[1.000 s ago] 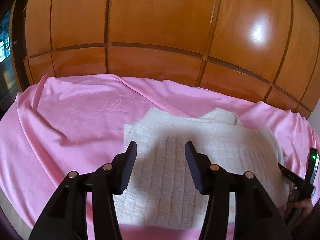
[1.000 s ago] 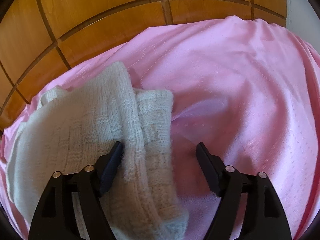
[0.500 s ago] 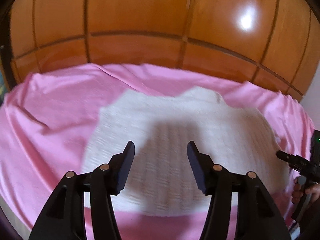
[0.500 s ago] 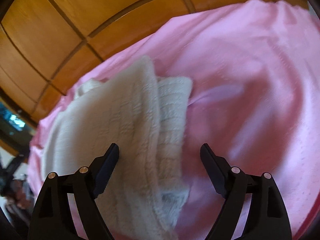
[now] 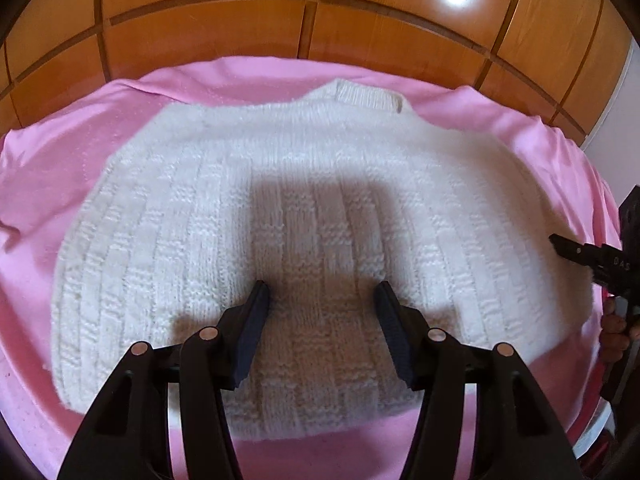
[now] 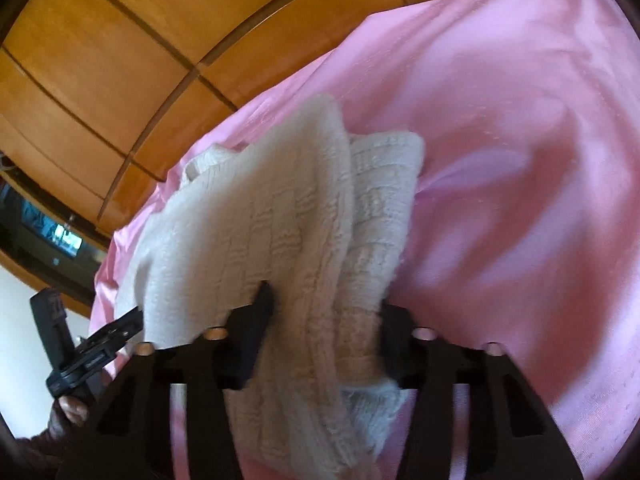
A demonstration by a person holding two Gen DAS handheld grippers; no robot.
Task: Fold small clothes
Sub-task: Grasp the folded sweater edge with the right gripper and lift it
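Note:
A small white knitted sweater (image 5: 304, 208) lies flat on a pink sheet (image 5: 52, 168), collar at the far side. My left gripper (image 5: 322, 312) is open and empty, hovering over the sweater's lower middle. In the right wrist view the sweater's side (image 6: 280, 232) with a folded sleeve (image 6: 380, 200) runs between the jaws of my right gripper (image 6: 324, 320), which stand open around the fabric without pinching it. The right gripper also shows in the left wrist view (image 5: 576, 252) at the sweater's right edge. The left gripper shows in the right wrist view (image 6: 120, 328) at the left.
Glossy wooden wardrobe panels (image 5: 320, 8) stand right behind the sheet. The pink sheet (image 6: 520, 160) stretches wrinkled to the right of the sweater. A dark screen (image 6: 60, 236) sits at the far left.
My left gripper has moved forward and down over the sweater's middle. My right gripper has tilted and slid in, so the sweater's side and sleeve now lie between its jaws.

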